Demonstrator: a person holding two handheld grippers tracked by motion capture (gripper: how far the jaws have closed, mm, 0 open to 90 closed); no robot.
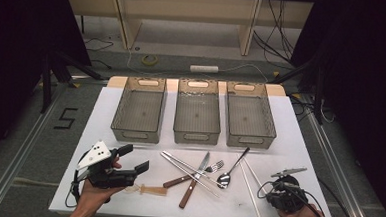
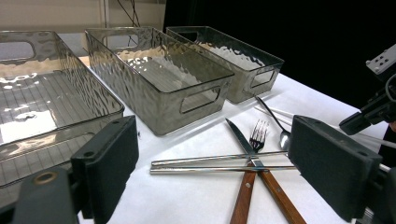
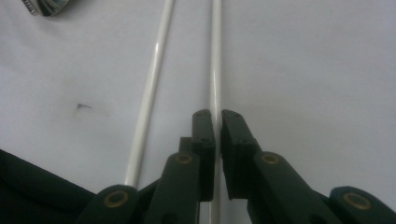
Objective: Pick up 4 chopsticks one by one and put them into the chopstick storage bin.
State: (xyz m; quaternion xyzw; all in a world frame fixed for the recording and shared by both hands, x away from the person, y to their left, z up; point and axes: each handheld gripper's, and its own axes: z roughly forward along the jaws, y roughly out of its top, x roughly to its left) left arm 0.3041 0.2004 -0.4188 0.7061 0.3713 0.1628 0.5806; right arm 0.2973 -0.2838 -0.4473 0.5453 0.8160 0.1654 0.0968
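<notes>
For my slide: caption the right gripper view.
Right gripper shut on one white chopstick; its twin lies alongside.

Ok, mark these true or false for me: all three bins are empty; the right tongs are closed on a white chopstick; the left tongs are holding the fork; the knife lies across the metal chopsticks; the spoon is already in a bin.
1. All three bins are empty: true.
2. The right tongs are closed on a white chopstick: true.
3. The left tongs hold the fork: false, they are open and hold nothing.
4. The knife lies across the metal chopsticks: true.
5. The spoon is in a bin: false, it lies on the table.
</notes>
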